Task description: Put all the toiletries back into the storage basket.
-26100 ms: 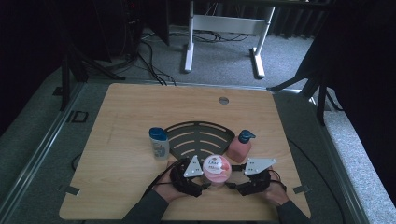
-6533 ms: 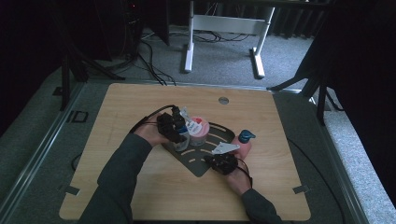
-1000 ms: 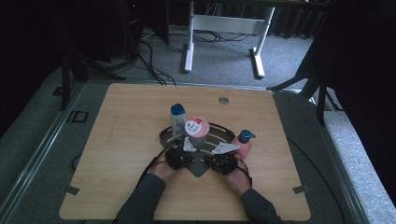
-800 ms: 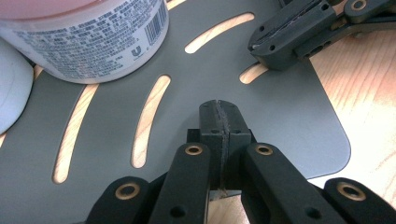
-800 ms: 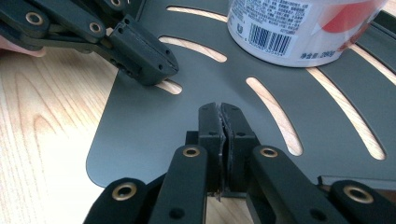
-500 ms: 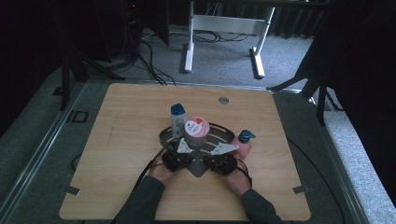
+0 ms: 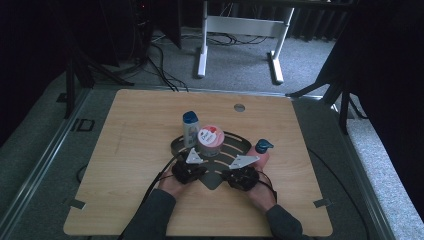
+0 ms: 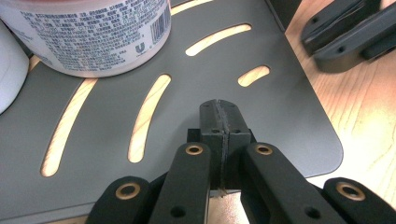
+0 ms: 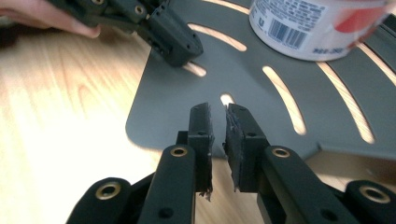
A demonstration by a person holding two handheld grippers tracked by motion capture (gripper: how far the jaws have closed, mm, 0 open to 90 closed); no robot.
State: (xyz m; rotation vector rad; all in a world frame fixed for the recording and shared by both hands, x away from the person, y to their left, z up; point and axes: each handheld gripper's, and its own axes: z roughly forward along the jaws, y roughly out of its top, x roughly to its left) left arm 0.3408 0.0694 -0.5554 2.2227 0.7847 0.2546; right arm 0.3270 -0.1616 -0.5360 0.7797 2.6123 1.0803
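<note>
Nearest, at the bottom of the left gripper view: left tongs (image 8: 218, 105), shut tight, pads pressed flat together, nothing in between. Hanging just over the near tip of the dark grey slotted tray (image 8: 280, 116).

At the bottom of the right gripper view: right tongs (image 9: 217, 112), open only a crack, just been opening, nothing in the gap. Also pointing at the tray's near tip, with the left tongs close by at the upper left of that frame.

A bit farther, in the middle of the high view: two things standing in the tray. A white tub with a pink lid (image 7: 210, 140) in the tray's middle. A white bottle with a blue cap (image 7: 190, 127) right beside it, to the left, looking as if touching.

Off the tray, just past its right edge: a pink bottle with a blue top (image 7: 262, 152), standing straight up on the wooden table (image 7: 140, 125). Up and to the right of the right tongs in the high view, and much closer to that hand than to the left one.

Probably next: right tongs over to the pink bottle, opened much wider, gripped around its sides, then set in the free spot on the right of the tray.
</note>
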